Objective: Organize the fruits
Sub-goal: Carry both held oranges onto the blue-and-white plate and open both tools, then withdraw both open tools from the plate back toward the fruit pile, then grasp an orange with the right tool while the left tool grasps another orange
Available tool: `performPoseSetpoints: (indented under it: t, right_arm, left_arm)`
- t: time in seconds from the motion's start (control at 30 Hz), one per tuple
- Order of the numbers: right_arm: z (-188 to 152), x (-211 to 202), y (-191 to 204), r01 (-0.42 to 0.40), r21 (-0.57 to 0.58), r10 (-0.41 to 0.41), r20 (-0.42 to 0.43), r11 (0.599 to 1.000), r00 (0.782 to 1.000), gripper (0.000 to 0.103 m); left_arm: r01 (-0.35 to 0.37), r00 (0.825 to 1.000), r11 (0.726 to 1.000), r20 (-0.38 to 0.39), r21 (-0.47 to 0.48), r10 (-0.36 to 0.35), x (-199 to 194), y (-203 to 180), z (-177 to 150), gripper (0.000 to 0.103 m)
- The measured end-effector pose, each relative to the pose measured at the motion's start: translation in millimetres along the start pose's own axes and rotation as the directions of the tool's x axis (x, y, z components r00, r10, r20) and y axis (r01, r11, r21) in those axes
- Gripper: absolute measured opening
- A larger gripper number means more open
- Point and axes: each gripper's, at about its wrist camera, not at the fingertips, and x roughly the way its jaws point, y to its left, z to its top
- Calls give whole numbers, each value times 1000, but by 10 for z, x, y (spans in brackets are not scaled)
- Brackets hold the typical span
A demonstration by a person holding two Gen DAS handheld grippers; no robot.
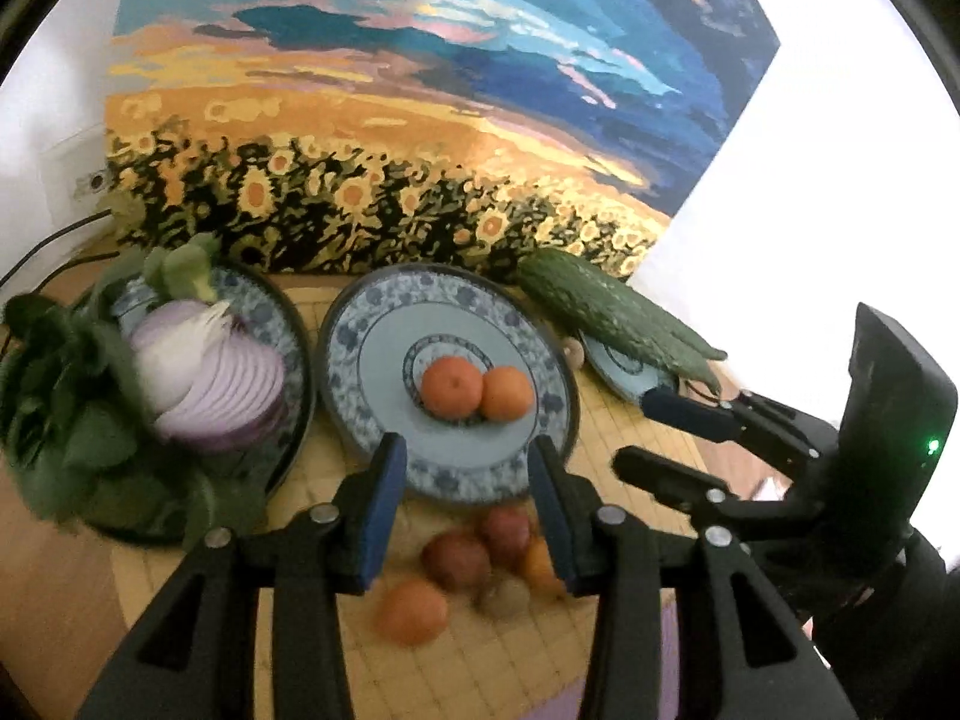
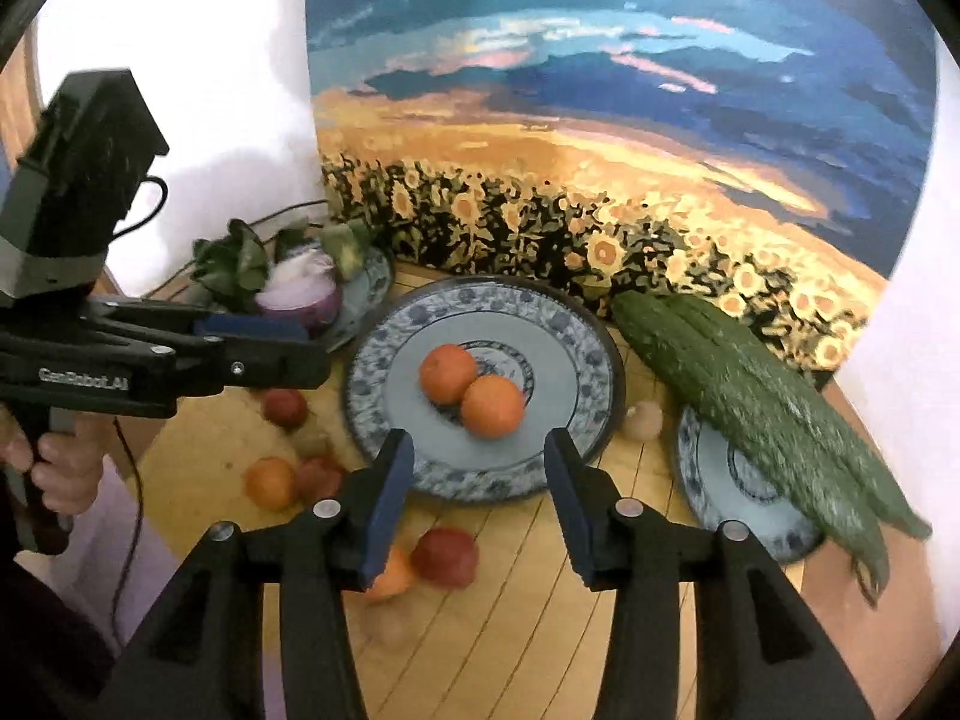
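Holding 2 oranges [image 2: 471, 390], middle plate [image 2: 384, 402], cucumbers [image 2: 750, 396] on rt plate [image 2: 720, 492]

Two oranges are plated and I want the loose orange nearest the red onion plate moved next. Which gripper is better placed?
Left. The left gripper, open and empty, hovers just above the loose orange; the right gripper, also empty, sits nearer the cucumbers.

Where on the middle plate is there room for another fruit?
The middle plate is bare everywhere but its centre, where two oranges sit touching. Both grippers are open and empty. The mat left of it is crowded with loose fruit.
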Motion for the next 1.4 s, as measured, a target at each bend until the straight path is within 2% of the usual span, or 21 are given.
performPoseSetpoints:
  t: [0.07,0.33,0.5,0.77,0.97,1.07,1.17,1.3,1.4]
  right_arm:
    - [-56,-92,65,3,27,-4,17,1000,1000,47]
    - [-322,-181,333,37,79,-36,-19,996,999,47]
    - [-430,-118,458,30,102,-26,-42,994,999,47]
    - [-705,-163,595,27,150,-21,-38,988,999,47]
    - [-785,-101,491,52,228,-37,-67,972,997,47]
    - [-767,-60,399,34,279,-18,-61,960,998,47]
    - [-703,-18,372,53,281,-39,-52,958,998,47]
    - [-631,88,396,89,261,-71,-78,961,994,47]
    - [-606,143,379,68,278,-46,-84,958,995,47]
  left_arm:
    - [3,1000,1000,9,-6,-2,-72,16,-77,44]
    - [-6,1000,1000,-13,5,6,-261,39,-449,44]
    - [-21,999,1000,-45,-18,20,-254,57,-623,44]
    - [-62,995,998,-78,-1,62,-226,110,-890,48]
    - [-72,994,997,-86,15,73,-120,149,-903,52]
    - [-59,996,998,-72,32,61,-75,150,-872,54]
    - [-53,997,998,-51,46,55,-24,153,-828,59]
    - [-37,997,999,-62,35,39,118,188,-756,59]
    - [9,998,999,-66,31,-7,188,187,-704,59]
